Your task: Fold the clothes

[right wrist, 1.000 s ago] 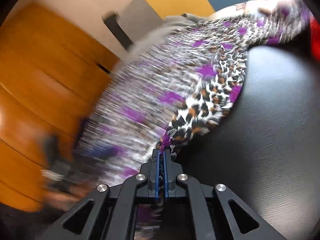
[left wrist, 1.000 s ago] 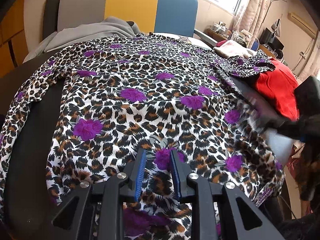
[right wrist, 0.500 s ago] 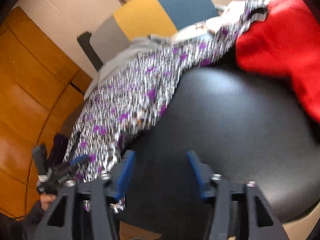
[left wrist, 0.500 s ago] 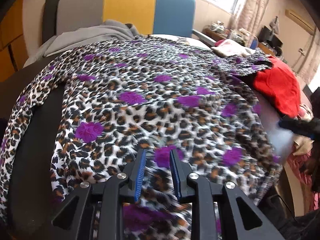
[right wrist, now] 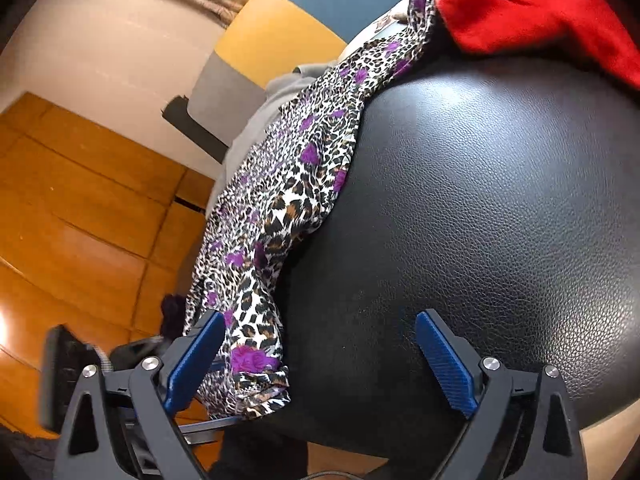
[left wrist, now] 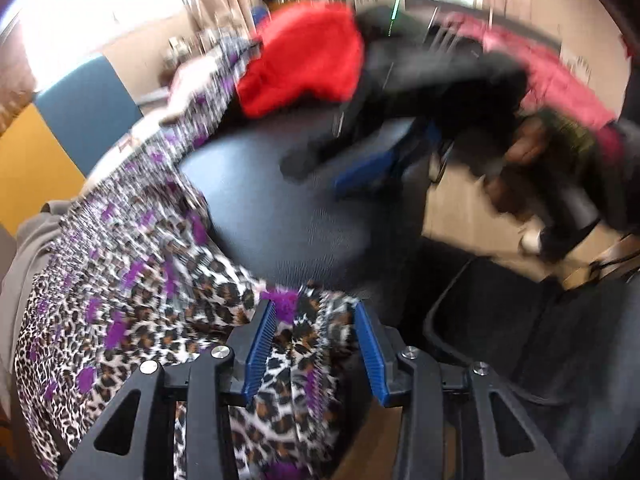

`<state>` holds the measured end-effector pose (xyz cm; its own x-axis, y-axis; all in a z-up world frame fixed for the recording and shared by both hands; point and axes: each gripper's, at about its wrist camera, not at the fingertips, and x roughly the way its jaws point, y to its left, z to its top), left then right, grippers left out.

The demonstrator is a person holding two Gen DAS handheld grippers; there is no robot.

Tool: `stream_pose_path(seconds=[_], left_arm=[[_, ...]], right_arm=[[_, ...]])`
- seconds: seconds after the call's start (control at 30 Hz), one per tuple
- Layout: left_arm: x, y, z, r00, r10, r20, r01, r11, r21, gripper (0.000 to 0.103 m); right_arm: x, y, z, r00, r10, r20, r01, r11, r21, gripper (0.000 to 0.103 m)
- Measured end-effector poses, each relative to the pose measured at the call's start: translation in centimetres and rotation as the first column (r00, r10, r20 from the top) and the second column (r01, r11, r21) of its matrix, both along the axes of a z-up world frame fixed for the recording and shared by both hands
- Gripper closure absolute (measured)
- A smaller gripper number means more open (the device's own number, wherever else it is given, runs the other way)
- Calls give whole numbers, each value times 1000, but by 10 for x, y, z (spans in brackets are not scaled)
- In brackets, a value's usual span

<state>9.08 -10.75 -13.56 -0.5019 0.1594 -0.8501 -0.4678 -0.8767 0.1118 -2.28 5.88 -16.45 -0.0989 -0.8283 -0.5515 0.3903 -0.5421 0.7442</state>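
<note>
A leopard-print garment (right wrist: 296,184) with purple flowers lies folded in a long strip along the left side of a black leather table (right wrist: 500,200). My right gripper (right wrist: 320,360) hovers at the table's near edge. Its jaws are opening wide, and the garment's hem lies just inside the left pad, not pinched. In the blurred left wrist view the garment (left wrist: 132,288) runs under my left gripper (left wrist: 314,344). Those jaws are also opening, with a fold of fabric between the pads and not pressed. The right gripper (left wrist: 372,164) shows there as a dark blur over the table (left wrist: 272,208).
A red garment (right wrist: 540,12) lies at the table's far right, and a grey garment (right wrist: 256,120) lies beyond the leopard one. A chair back with yellow, blue and grey panels (right wrist: 280,28) stands behind. Orange wooden panels (right wrist: 80,200) are on the left. A person's arm in a pink sleeve (left wrist: 552,80) is blurred.
My right gripper was shut on the garment's edge, carried it across, then opened wide and let it drop. My left gripper rolled, swung toward the garment's right edge, and its jaws widened.
</note>
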Motion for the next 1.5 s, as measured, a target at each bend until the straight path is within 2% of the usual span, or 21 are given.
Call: stream_pose_path(seconds=[0.07, 0.1, 0.17, 0.23, 0.3, 0.37, 0.4, 0.47, 0.5, 0.57, 0.67, 0.77, 0.83, 0.87, 0.9, 0.97, 1.1, 1.23, 1.33, 1.43, 1.5], left_arm=[[-5, -22, 0, 996, 92, 14, -93, 993, 78, 90], [-7, -32, 1, 990, 137, 23, -139, 983, 117, 96], [-9, -61, 4, 970, 237, 52, -243, 942, 232, 97], [5, -116, 18, 928, 352, 119, -364, 791, 492, 97], [22, -162, 18, 893, 408, 191, -424, 617, 663, 97], [34, -184, 13, 882, 413, 227, -433, 519, 737, 97], [40, -191, 10, 875, 418, 243, -440, 480, 759, 97], [46, -199, 1, 855, 441, 272, -473, 450, 758, 97], [48, -203, -3, 844, 454, 285, -489, 434, 757, 97], [49, -210, -9, 828, 471, 304, -507, 398, 765, 97], [49, -217, -12, 824, 476, 307, -506, 374, 778, 97], [49, -214, -10, 839, 455, 298, -485, 378, 789, 97], [48, -210, -9, 853, 434, 289, -466, 387, 795, 97], [49, -208, -7, 860, 424, 284, -458, 397, 795, 96], [51, -206, -5, 865, 417, 278, -450, 402, 798, 94], [57, -208, -1, 871, 413, 266, -433, 392, 811, 85], [71, -214, 6, 876, 416, 245, -413, 380, 828, 81], [82, -219, -3, 846, 460, 269, -474, 419, 775, 80], [86, -220, -21, 798, 508, 323, -569, 458, 683, 80], [94, -220, -29, 770, 541, 339, -612, 478, 630, 80], [97, -220, -33, 761, 553, 340, -625, 484, 612, 80]], right_arm=[[2, -3, 3, 1000, 14, -9, -14, 1000, -13, 0], [3, -4, 4, 1000, 27, -10, -27, 1000, -6, 0], [3, -7, 5, 999, 49, -14, -49, 999, 3, 0], [3, -6, 4, 998, 59, -12, -59, 998, -4, 0], [-1, -7, 4, 997, 71, 20, -71, 997, -13, 0], [-2, -9, 6, 994, 94, 58, -88, 992, -86, 4], [-2, -13, 8, 992, 107, 67, -98, 987, -130, 7], [0, -29, 8, 982, 160, 99, -138, 971, -195, 15], [1, -39, 7, 982, 159, 99, -139, 973, -186, 22], [5, -60, 8, 988, 148, 50, -144, 987, -67, 31], [14, -94, 11, 982, 189, -27, -185, 978, 96, 34], [24, -127, 13, 966, 239, -94, -221, 960, 171, 37], [28, -147, 14, 955, 262, -140, -219, 940, 262, 70], [29, -155, 12, 952, 276, -131, -232, 932, 278, 100], [29, -160, 11, 951, 283, -126, -236, 925, 297, 101], [34, -162, 15, 936, 312, -165, -242, 907, 344, 101], [33, -119, 36, 926, 315, -208, -218, 896, 388, 101], [25, -55, 48, 939, 279, -201, -141, 845, 516, 101], [12, -17, 48, 961, 201, -189, -57, 816, 575, 97], [1, 0, 61, 967, 102, -232, 38, 847, 531, 76], [2, -14, 68, 959, 143, -244, -13, 884, 467, 49]])
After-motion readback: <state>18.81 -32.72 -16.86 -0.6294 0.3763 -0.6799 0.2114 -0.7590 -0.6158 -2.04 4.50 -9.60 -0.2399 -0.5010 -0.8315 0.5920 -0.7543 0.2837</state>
